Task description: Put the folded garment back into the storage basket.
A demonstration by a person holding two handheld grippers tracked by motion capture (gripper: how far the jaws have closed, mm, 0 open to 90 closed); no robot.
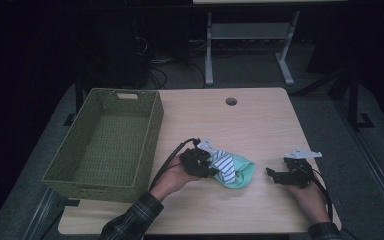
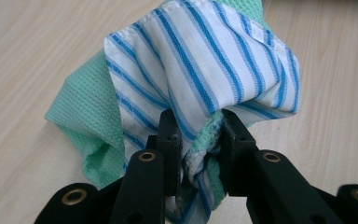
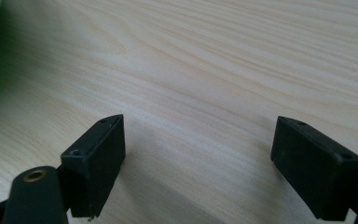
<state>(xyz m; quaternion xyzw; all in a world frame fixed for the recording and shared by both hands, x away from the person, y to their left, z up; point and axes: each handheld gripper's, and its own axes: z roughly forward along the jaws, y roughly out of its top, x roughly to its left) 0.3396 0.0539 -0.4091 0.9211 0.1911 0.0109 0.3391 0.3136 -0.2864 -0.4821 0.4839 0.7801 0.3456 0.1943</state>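
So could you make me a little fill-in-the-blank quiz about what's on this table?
1. The left hand-held gripper is shut on a bunch of ____ cloth and green cloth.
2. The woven basket at the left of the table is ____ in colour.
3. The jaws of the right hand-held gripper stand ____, with bare wood between them.
4. The basket has ____ inside it.

Missing words: striped; green; open; nothing

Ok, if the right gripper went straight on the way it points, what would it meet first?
Probably the green cloth: the right gripper, jaws open over bare table, points toward it. If it tilts down, it would meet the table first.
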